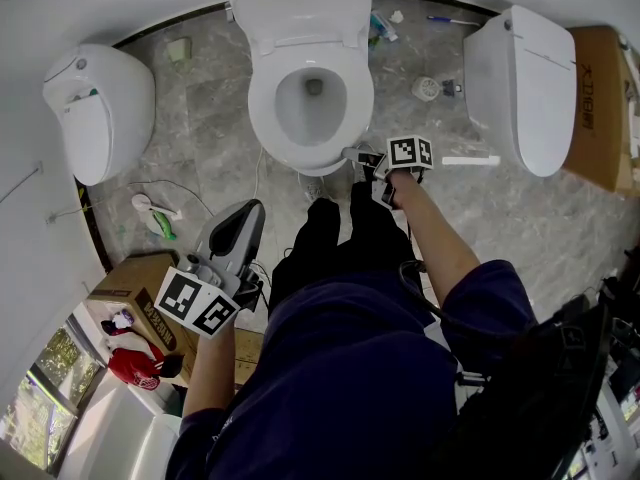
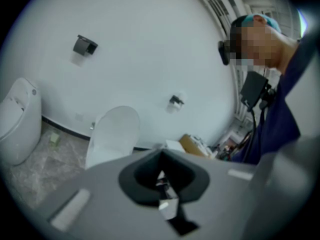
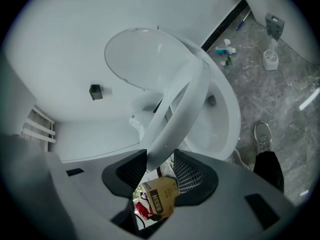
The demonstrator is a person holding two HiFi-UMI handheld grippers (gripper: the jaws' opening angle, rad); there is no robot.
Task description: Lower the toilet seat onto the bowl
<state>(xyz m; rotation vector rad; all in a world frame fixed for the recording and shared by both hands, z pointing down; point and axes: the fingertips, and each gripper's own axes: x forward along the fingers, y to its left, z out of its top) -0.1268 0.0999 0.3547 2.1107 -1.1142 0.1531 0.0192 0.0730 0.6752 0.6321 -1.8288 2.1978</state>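
Observation:
The white toilet stands against the far wall with its lid upright. In the right gripper view the seat ring is tilted, partway between the raised lid and the bowl. My right gripper is at the bowl's front right, and its jaws are shut on the seat's front edge, with both black pads against it. My left gripper hangs back beside the person's left leg, shut on nothing. It points toward the wall and the raised lid.
Two more white toilets stand on the floor, one at the left and one at the right. A cardboard box lies near left, another box far right. Bottles and a round white object lie beside the toilet. The person's legs stand right before the bowl.

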